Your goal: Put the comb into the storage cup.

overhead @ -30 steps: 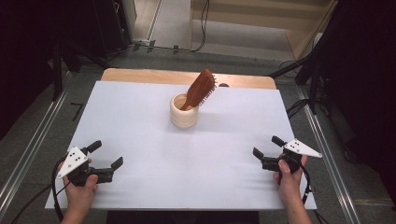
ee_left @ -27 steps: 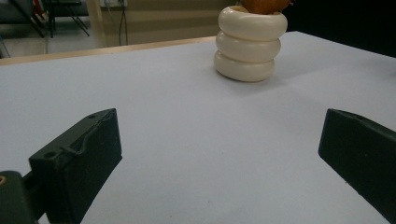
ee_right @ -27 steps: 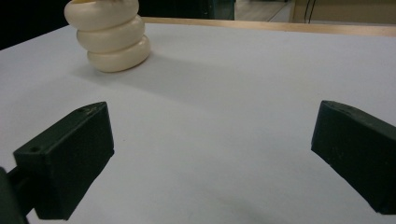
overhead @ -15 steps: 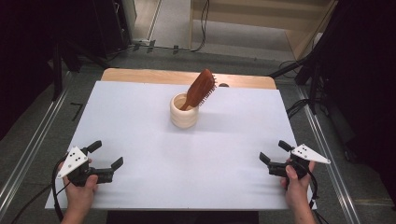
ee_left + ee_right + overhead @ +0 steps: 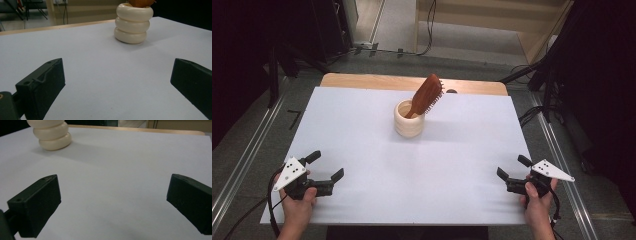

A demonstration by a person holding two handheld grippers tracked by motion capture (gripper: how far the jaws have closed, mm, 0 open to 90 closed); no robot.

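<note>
A cream ribbed holder (image 5: 409, 120) stands at the back middle of the white table, with a brown wooden hairbrush (image 5: 427, 94) leaning in it, bristles to the right. The same holder (image 5: 131, 22) appears ahead in the left gripper view, and the holder (image 5: 50, 134) sits at the top left of the right gripper view. My left gripper (image 5: 326, 166) rests open near the front left corner, nothing between its jaws. My right gripper (image 5: 513, 167) rests open near the front right corner, also empty. Both are far from the holder.
The white tabletop (image 5: 362, 130) ends in a wooden strip (image 5: 362, 80) at the back. Metal rails (image 5: 242, 160) run along both sides on the floor. Cables (image 5: 532, 112) lie on the floor at the right.
My right gripper has drawn back toward the front right corner of the table. The left gripper, holder and hairbrush have stayed in place.
</note>
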